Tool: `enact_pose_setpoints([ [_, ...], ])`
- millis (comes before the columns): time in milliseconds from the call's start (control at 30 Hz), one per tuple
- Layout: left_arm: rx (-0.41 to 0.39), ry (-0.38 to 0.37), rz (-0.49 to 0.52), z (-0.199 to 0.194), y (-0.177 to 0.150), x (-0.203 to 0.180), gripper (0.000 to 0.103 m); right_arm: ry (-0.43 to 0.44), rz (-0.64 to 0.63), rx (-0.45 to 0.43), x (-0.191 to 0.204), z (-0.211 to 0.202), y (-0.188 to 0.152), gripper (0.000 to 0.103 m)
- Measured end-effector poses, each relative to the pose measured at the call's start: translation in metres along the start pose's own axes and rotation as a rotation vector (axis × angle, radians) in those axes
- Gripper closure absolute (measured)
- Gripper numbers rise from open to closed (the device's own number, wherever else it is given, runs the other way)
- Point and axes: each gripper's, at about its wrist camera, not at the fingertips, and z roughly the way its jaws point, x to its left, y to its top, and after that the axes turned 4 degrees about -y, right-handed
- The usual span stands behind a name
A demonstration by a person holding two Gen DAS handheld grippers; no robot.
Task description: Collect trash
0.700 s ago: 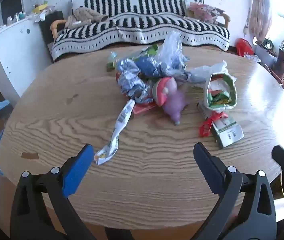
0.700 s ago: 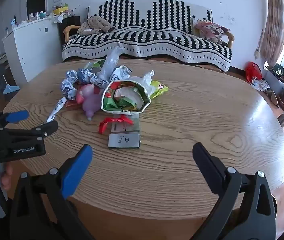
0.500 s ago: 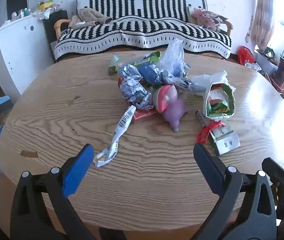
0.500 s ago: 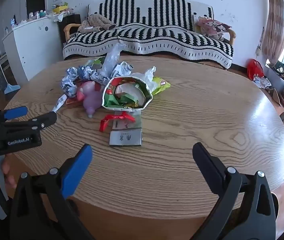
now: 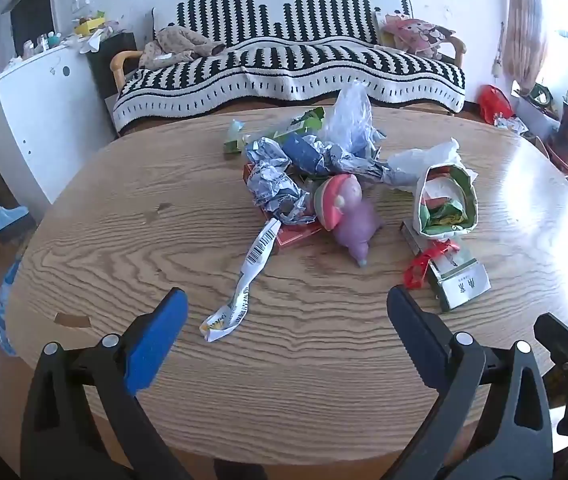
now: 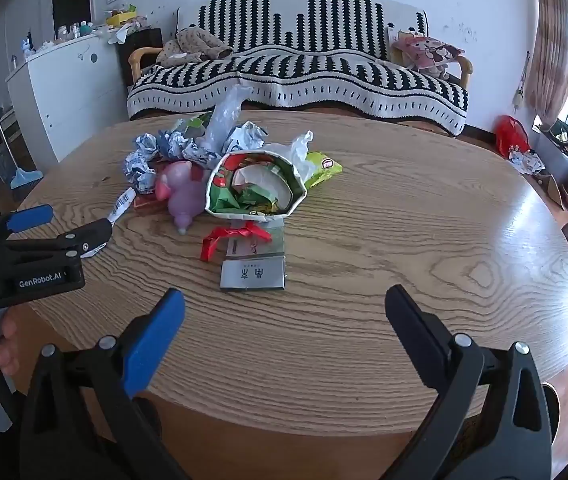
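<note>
Gaping paper bag (image 6: 255, 184) holding wrappers (image 6: 251, 196)

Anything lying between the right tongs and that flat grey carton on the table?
No. In the right wrist view, only bare wood table separates the open right tongs from the grey carton.

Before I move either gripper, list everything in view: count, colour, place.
oval wooden table: one, oak, foreground
crumpled silver-blue foil wrappers: several, pile centre
clear plastic bag: one, pile's far side
pink and purple plush toy: one, beside the foil
green-white open snack bag: one, right of the toy
red ribbon: one, in front of the bag
grey flat carton: one, nearest
barcode strip: one, white, pile's left
striped sofa: one, black-white, behind
left gripper: open, empty
right gripper: open, empty
</note>
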Motion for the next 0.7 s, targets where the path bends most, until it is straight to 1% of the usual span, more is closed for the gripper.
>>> enact_pose_setpoints([
  [200, 0.005, -0.004, 0.003, 0.003, 0.002, 0.012, 0.006, 0.002, -0.002, 0.0, 0.0, 0.001, 0.0, 0.006],
  [267, -0.002, 0.005, 0.002, -0.001, -0.001, -0.001, 0.006, 0.001, -0.004, -0.001, 0.0, 0.001, 0.0, 0.006],
  [567, 0.004, 0.001, 0.006, -0.001, -0.001, 0.013, 0.006, 0.001, -0.015, -0.009, 0.001, 0.0, 0.001, 0.006],
  [600, 0.002, 0.007, 0.003, 0.002, -0.002, -0.004, 0.006, 0.001, -0.014, -0.008, 0.001, 0.001, 0.001, 0.006],
  [700, 0.003, 0.006, 0.002, 0.002, -0.002, -0.002, 0.006, 0.001, -0.013, -0.009, 0.001, 0.001, 0.001, 0.006],
])
